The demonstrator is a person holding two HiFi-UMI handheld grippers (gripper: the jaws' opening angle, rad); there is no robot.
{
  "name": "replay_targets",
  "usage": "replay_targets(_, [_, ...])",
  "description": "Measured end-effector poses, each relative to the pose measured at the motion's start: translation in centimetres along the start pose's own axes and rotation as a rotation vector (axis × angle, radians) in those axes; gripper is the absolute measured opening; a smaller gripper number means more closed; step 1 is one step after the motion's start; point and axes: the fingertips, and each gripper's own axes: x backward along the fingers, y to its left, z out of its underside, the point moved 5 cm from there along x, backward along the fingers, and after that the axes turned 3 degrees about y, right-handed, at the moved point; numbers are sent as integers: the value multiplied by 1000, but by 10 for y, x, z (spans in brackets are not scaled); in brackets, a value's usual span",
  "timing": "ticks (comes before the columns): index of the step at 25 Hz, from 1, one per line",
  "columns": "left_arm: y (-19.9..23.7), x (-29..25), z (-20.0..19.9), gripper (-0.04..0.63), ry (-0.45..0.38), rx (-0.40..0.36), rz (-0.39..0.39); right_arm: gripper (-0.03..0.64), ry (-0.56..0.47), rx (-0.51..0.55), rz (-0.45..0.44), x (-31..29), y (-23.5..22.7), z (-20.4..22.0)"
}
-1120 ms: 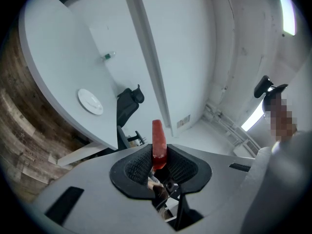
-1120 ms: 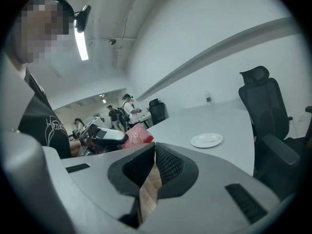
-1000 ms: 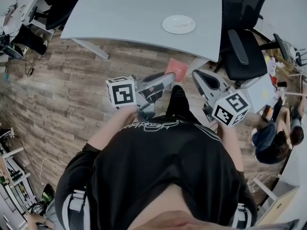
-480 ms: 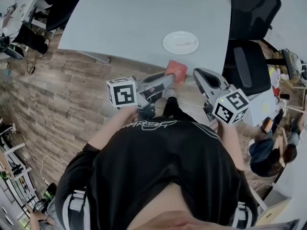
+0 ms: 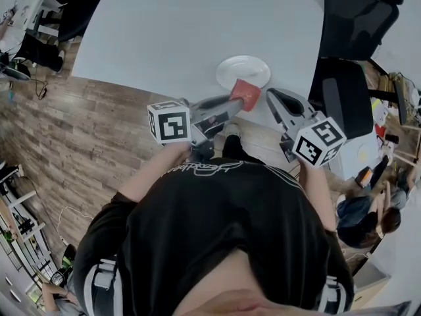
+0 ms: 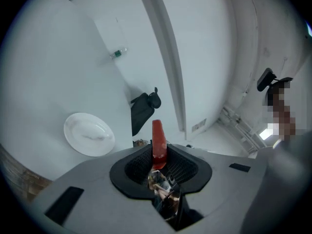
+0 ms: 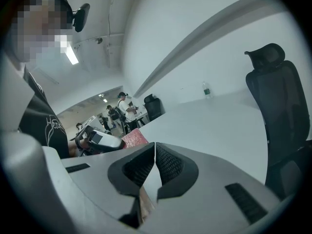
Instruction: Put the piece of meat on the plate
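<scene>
A flat red piece of meat (image 5: 246, 93) sticks out from between the jaws of my left gripper (image 5: 238, 101), which is shut on it. In the head view the meat hangs over the near edge of the grey table (image 5: 177, 31), just short of the white plate (image 5: 243, 70). In the left gripper view the meat (image 6: 158, 139) stands edge-on between the pads, with the empty plate (image 6: 89, 134) to the left. My right gripper (image 5: 273, 99) hovers beside it on the right, its jaws (image 7: 155, 147) shut with nothing in them; the meat (image 7: 135, 138) shows to its left.
Two black office chairs (image 5: 358, 15) (image 5: 346, 96) stand at the table's right side. A small bottle (image 6: 117, 53) stands far back on the table. Wood floor (image 5: 66, 130) lies to the left. People sit at the lower right (image 5: 368, 216).
Both grippers have moved forward to the table. The meat, earlier over the floor, now hangs at the table's edge next to the plate. Jaws look unchanged.
</scene>
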Motion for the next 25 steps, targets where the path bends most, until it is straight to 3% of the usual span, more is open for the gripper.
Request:
replay_targets(12, [29,-31,-13,91,19,37,-47,9,18,-70,8,-8,-43,13])
replay_targets(25, [65,-43,-15,91,44,31,-162,9,50,-134,39,-16,-69,34])
